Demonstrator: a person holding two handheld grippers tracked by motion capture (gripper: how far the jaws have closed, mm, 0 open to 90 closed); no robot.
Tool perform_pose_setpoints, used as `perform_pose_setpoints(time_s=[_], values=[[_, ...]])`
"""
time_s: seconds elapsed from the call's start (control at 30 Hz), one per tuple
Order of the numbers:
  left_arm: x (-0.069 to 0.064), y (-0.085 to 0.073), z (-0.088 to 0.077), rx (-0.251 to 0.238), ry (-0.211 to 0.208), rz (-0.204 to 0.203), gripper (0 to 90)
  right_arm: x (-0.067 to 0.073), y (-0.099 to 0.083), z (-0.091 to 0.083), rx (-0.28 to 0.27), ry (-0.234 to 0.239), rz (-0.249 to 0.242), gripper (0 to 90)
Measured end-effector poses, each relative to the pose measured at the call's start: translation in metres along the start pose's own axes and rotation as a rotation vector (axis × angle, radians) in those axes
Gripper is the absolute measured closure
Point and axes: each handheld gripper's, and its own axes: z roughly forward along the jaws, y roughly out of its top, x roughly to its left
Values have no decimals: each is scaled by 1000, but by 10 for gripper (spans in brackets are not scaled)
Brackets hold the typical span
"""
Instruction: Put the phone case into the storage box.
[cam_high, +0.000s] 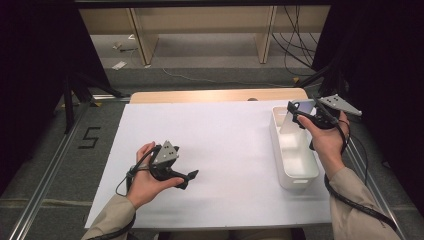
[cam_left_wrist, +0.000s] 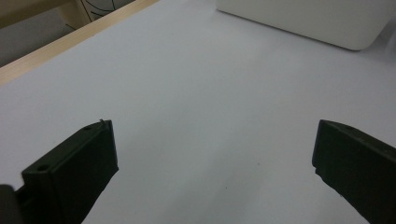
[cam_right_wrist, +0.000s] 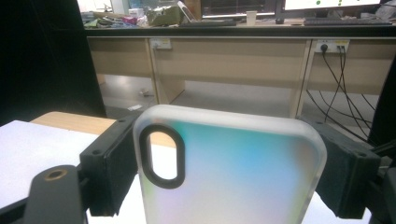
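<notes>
Right gripper (cam_right_wrist: 229, 172): clamped on a phone case (cam_right_wrist: 231, 175), one black jaw pressed against each long edge of the case. In the high view the right gripper (cam_high: 296, 116) is held up above the far end of the white bin (cam_high: 312, 167), in the person's right hand (cam_high: 327, 140), with a grey three-cornered plate on top.

Phone case: frosted and translucent, with a pale blue-green and pinkish sheen and a dark-rimmed oval camera cutout near one upper corner. In the high view the phone case (cam_high: 295, 116) hangs tilted in the air over the bin, touching neither its walls nor its floor as far as can be seen.

Left gripper (cam_left_wrist: 215, 154): jaws wide apart with nothing between them, just the white sheet (cam_left_wrist: 196, 93) below. In the high view the left gripper (cam_high: 189, 178) sits low over the near left part of the sheet, in the person's left hand (cam_high: 145, 180), jaws pointing toward the bin and well apart from it.

White bin: a long rectangular plastic tub at the right side of the table; its rounded corner shows at the top of the left gripper view.

White sheet: covers most of the table (cam_high: 200, 95), whose wooden edge shows along the far side.

Sleeves: beige, on both forearms.
</notes>
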Motion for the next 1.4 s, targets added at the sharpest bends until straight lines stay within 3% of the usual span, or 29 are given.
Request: perform_pose_setpoints(time_s=[1.4], values=[[0,0,0,-1,1,4,0,-3,0,13,16,-10,-5,191]])
